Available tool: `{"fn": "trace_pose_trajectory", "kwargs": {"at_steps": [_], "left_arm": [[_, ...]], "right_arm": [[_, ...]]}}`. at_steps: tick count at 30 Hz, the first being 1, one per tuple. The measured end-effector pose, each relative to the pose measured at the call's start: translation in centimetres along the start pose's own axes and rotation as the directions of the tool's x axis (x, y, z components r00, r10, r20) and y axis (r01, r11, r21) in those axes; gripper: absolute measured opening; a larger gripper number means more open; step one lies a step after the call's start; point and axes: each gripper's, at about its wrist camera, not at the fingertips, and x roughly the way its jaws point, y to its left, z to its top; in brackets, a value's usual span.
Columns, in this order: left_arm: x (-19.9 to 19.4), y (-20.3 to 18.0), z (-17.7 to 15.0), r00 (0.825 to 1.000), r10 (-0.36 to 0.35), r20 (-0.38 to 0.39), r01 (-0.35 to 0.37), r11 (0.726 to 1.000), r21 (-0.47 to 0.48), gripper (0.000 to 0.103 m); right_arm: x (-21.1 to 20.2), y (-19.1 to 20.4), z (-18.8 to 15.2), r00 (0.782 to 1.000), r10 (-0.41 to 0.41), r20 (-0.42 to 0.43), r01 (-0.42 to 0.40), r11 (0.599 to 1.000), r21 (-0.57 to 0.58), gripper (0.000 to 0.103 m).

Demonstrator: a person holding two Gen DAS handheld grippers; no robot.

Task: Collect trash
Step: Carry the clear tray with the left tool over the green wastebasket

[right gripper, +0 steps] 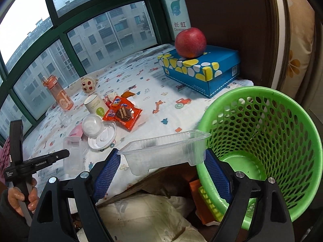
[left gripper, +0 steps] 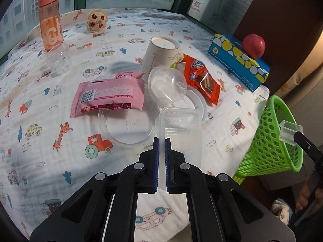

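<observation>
My left gripper (left gripper: 162,141) is shut on the wall of a clear plastic tray (left gripper: 181,129), held just above the printed tablecloth (left gripper: 50,121). My right gripper (right gripper: 161,159) is shut on another clear plastic tray (right gripper: 163,151), held beside the rim of the empty green mesh bin (right gripper: 262,141); the bin also shows in the left wrist view (left gripper: 270,141). On the table lie a pink wrapper (left gripper: 109,94), an orange wafer wrapper (left gripper: 201,76), a paper cup (left gripper: 161,56), a clear dome lid (left gripper: 167,84), a flat clear lid (left gripper: 125,127) and a white lid (left gripper: 193,102).
An orange water bottle (left gripper: 49,18), a clear cup (left gripper: 58,60) and a small pizza toy (left gripper: 95,20) stand at the far left. A blue box (right gripper: 201,68) with a red apple (right gripper: 190,42) on it sits at the table's right edge. Clutter lies on the floor below the bin.
</observation>
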Motion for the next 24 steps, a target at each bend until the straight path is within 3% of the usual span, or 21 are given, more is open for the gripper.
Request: {"fn": "trace_pose_trajectory", "kwargs": {"at_steps": [13, 24], "left_arm": [[-2.8, -6.8, 1.9, 0.992, -0.118, 0.044, 0.112, 0.986, 0.126, 0.004], [-1.9, -16.8, 4.7, 0.969, -0.246, 0.012, 0.233, 0.931, 0.282, 0.004]], "right_arm": [[-1.7, -5.9, -0.4, 0.989, -0.146, 0.005, 0.145, 0.986, 0.079, 0.081], [-1.9, -11.1, -1.7, 0.975, -0.217, -0.052, 0.223, 0.963, 0.148, 0.081]]}}
